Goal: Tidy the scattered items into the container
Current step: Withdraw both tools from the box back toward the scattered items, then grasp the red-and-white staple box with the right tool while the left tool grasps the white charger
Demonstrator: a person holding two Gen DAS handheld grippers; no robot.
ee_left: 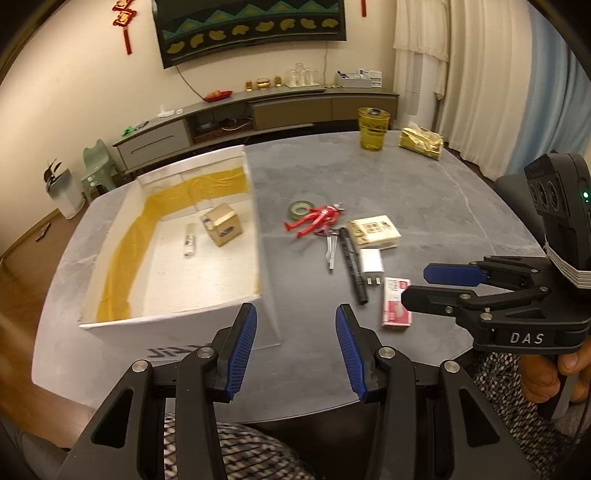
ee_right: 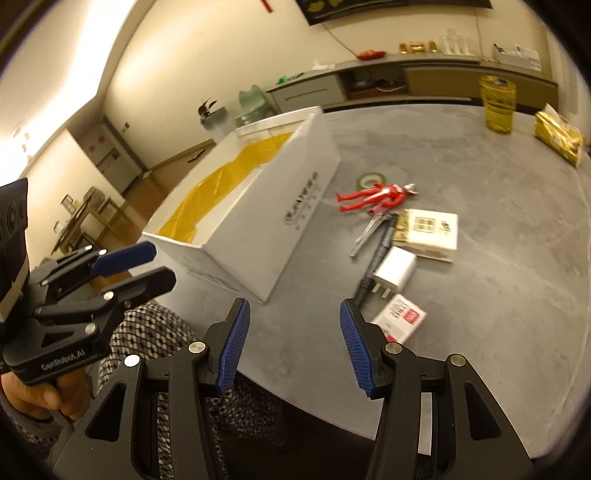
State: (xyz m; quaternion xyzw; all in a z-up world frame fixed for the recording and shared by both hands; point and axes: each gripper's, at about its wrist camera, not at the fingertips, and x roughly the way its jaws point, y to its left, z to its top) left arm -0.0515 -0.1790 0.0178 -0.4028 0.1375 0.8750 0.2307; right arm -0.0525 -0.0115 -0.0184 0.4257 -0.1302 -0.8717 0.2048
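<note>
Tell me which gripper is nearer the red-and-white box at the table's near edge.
Right. The right gripper hangs open just beside the red-and-white box. The left gripper is also open, farther off, in front of the white container.

Cream walls [ee_left: 74,85] fill the upper frame, with a dark screen [ee_left: 251,26] top centre. A long grey-brown sideboard [ee_left: 258,114] runs below it. White curtains [ee_left: 480,81] hang upper right; wooden floor [ee_left: 26,240] shows at left.

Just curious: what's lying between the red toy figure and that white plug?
In the left wrist view, metal tweezers and a black pen lie between red toy figure and white plug.
</note>
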